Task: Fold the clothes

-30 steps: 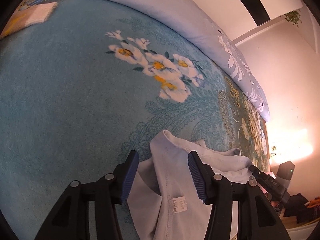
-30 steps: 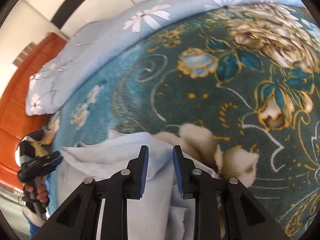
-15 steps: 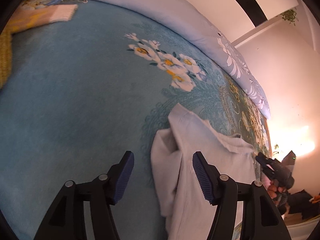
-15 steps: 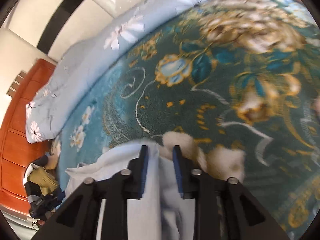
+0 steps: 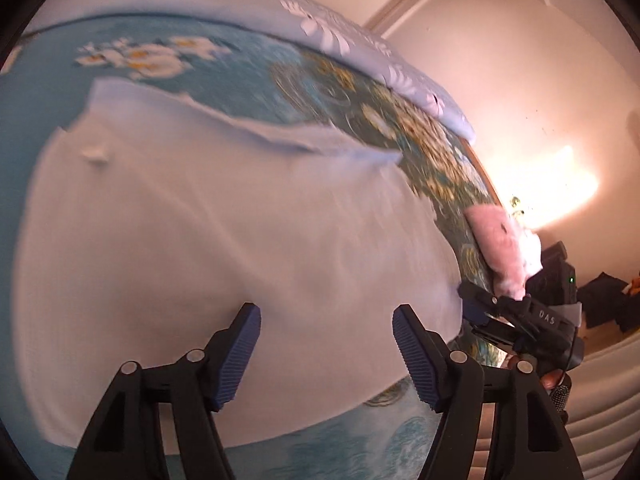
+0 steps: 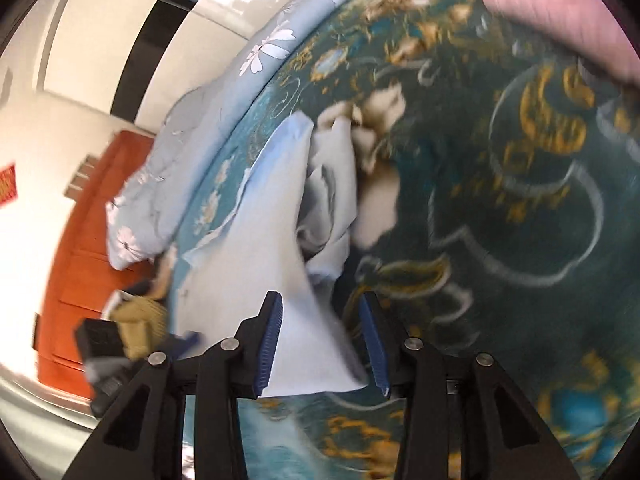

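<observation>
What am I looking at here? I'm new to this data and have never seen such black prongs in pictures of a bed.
Each picture comes from a camera mounted on a hand-held tool, looking forward along its two blue-padded fingers; a person holds one in each hand. The left wrist view shows the left tool, and the right tool appears at its right side. The right wrist view shows the right tool. On the teal flowered blanket lies a pale garment spread out, with a pink cloth near the edge. Both tools' jaws are opening; the garment lies between the pads, apparently let go, so nothing is held.
</observation>
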The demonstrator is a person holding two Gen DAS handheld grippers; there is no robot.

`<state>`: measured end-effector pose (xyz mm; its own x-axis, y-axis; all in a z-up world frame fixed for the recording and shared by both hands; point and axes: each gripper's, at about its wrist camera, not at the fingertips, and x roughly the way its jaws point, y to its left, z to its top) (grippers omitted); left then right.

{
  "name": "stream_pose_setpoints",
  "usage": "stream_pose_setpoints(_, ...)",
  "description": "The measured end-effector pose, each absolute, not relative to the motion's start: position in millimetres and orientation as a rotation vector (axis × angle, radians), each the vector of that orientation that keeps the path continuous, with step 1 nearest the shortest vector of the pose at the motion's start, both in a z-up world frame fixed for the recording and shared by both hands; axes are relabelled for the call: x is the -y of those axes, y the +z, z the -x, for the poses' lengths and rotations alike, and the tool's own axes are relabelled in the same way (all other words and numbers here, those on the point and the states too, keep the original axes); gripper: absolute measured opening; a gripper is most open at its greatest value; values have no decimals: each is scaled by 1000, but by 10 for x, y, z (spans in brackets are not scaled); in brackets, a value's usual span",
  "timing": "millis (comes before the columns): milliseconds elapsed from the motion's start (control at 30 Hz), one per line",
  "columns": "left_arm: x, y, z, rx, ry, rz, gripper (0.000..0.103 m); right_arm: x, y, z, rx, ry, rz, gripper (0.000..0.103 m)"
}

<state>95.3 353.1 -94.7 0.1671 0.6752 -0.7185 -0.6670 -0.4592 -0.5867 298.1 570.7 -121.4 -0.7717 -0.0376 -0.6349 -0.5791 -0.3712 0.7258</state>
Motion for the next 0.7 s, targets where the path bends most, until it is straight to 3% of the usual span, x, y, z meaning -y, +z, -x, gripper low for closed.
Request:
stream_pose_setpoints(333, -3166, -1071, -1153, 186, 1509, 1297, 72, -5643, -1276, -2715, -1507, 2194, 758, 42)
stream_pose_setpoints(367, -3140, -1074, -1154, 191, 1499, 1300, 72, -5639, -1263, -2693, -1503, 2197, 759, 29)
stream_pose_setpoints(433, -3098, -1082, -1162, 211, 1478, 1303, 72, -5632, -1223, -2660, -1496, 2195, 763, 13)
stream_pose_setpoints(533, -3041, -1129, -1191, 243, 1441, 1305, 72, -5601, -1045, -2597, -1441, 2194, 784, 10)
stream_pose_setpoints(700, -2812, -1215, -1206, 337, 1333, 1331, 72, -5376, -429, -2305, -1136, 2287, 902, 9)
